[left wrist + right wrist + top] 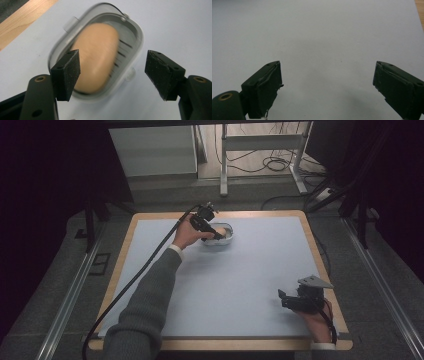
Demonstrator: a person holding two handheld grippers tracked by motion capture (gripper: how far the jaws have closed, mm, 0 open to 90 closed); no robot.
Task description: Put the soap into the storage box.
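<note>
Pale blue table (240,270) carries a clear plastic dish (222,241) near its far edge, a tan soap bar (96,57) lying inside. My left tongs (112,71) hang just above it, parted, gripping nothing. My right tongs (328,87) rest wide apart near the near right corner.

Matt soap (96,57); glossy clear plastic dish (135,47)
</note>
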